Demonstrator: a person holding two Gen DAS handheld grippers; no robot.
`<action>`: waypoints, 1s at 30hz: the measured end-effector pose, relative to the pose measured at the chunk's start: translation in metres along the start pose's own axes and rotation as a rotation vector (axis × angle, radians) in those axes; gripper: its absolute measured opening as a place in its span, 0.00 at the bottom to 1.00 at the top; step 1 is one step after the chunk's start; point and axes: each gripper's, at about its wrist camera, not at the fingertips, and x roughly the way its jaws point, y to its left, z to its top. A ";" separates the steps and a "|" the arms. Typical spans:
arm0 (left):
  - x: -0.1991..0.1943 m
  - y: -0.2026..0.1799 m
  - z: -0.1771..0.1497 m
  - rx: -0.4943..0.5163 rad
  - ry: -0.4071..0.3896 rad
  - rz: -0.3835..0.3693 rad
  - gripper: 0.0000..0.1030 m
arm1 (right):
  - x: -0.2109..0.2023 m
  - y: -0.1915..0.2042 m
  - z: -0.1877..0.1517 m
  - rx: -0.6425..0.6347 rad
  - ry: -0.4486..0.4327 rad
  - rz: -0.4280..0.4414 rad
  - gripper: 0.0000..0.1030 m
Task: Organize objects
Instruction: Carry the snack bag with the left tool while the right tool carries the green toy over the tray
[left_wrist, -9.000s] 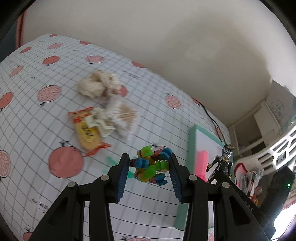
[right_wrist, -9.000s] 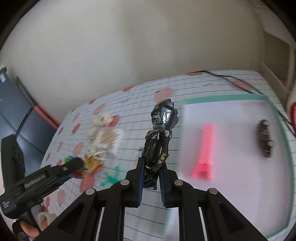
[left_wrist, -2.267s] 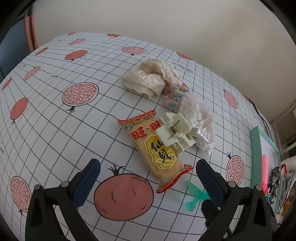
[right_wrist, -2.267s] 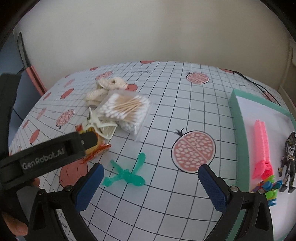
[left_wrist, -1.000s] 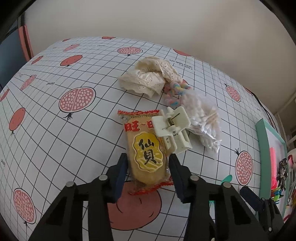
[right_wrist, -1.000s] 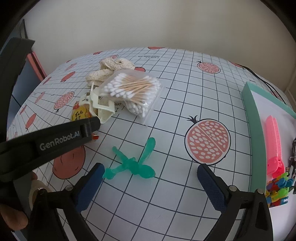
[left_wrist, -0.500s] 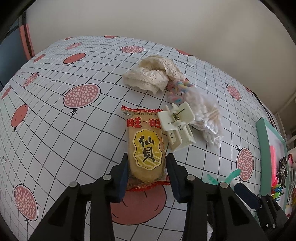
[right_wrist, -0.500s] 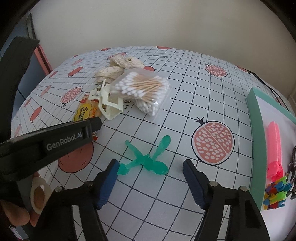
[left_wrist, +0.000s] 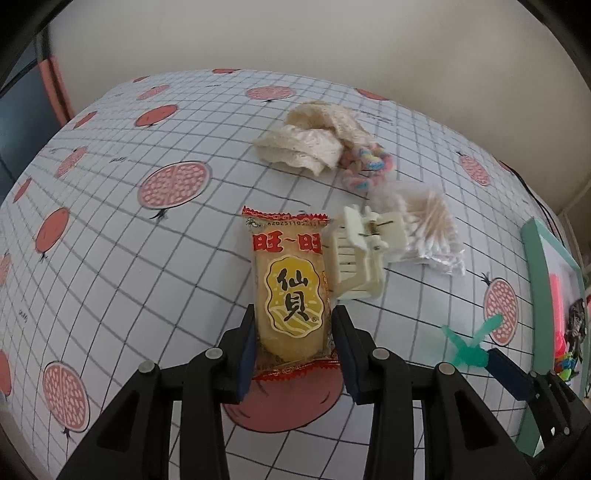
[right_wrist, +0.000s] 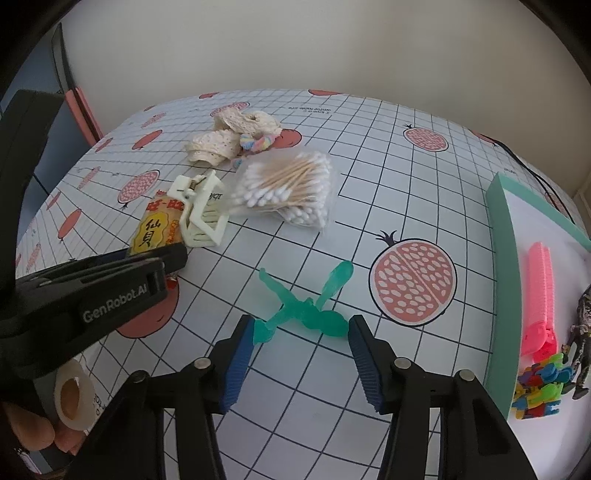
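My left gripper (left_wrist: 295, 343) is shut on the yellow snack packet (left_wrist: 290, 291), which lies on the pomegranate-print cloth; the packet also shows in the right wrist view (right_wrist: 157, 230). My right gripper (right_wrist: 301, 345) is open, its jaws on either side of the green toy figure (right_wrist: 306, 302), which lies flat between them. A white hair claw (right_wrist: 199, 212) lies beside the packet. A bag of cotton swabs (right_wrist: 286, 188) lies behind it.
A green-rimmed white tray (right_wrist: 498, 251) at the right holds a pink comb (right_wrist: 539, 295), a dark figurine (right_wrist: 581, 332) and a colourful block toy (right_wrist: 539, 387). Cream lace cloth (left_wrist: 314, 144) and a pastel hair tie (left_wrist: 364, 168) lie at the back.
My left gripper closed further on the snack packet. My right gripper moved forward and narrowed around the green toy figure.
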 end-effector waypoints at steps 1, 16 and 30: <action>0.000 0.002 0.000 -0.012 -0.001 0.003 0.39 | 0.000 -0.001 0.000 -0.001 0.001 0.000 0.53; -0.004 0.026 -0.004 -0.103 0.010 0.062 0.39 | -0.004 -0.012 -0.004 -0.012 0.017 -0.014 0.53; -0.040 0.038 0.009 -0.202 -0.095 0.031 0.39 | -0.042 -0.041 0.009 0.132 -0.152 0.002 0.53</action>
